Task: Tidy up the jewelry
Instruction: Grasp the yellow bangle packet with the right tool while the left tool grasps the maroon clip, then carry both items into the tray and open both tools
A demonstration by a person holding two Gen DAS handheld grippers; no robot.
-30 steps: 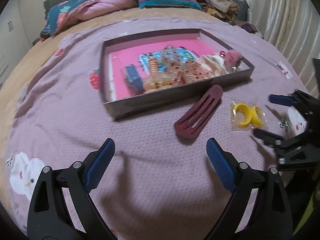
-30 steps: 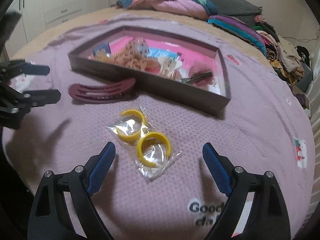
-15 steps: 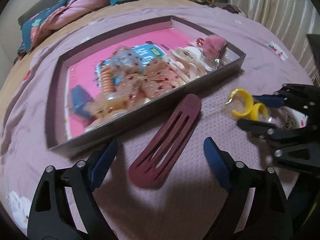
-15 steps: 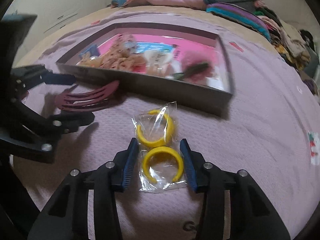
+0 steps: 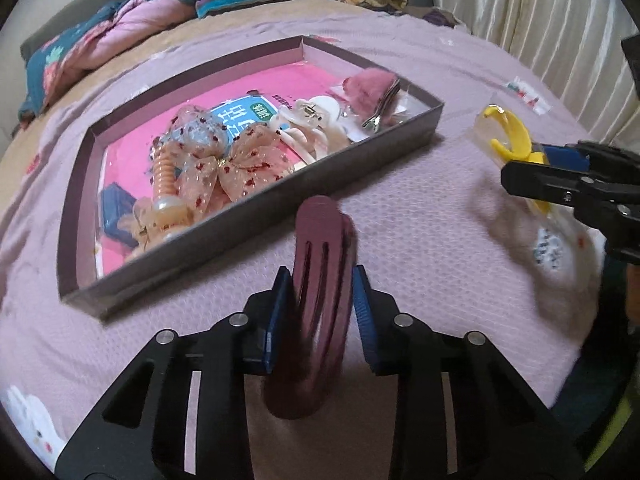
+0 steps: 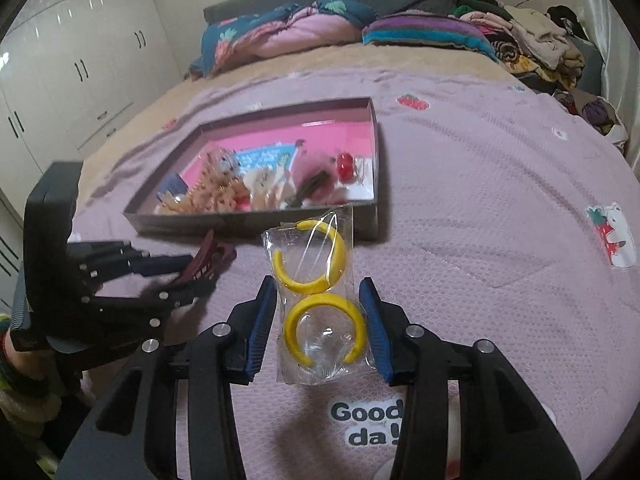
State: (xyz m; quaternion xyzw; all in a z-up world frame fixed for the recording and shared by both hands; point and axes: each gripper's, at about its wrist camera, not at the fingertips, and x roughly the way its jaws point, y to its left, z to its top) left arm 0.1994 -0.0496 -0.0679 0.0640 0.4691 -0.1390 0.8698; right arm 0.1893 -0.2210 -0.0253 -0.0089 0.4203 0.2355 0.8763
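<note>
Jewelry is sitting in both grippers and in a shallow box on a bed. Nearest in the left wrist view, the left gripper is closing its blue pads on a maroon hair clip, which is standing between them on edge and looks lifted at its far end. In the right wrist view, the right gripper is gripping a clear bag holding two yellow hoops, its pads narrowed against the bag's sides; the bag is hanging clear of the cover. Under that gripper, dark print on the purple bedcover is reading "Good da", the rest being cut off by a finger. Beyond both tools, the grey box with a pink floor is lying on the cover, holding a spotted bow, a white claw clip, a fuzzy pink piece and a blue card whose characters I cannot read. A strawberry patch is showing past the box. Farthest back, folded quilts and a heap of clothes are lining the headboard, with white cabinets at the left.
</note>
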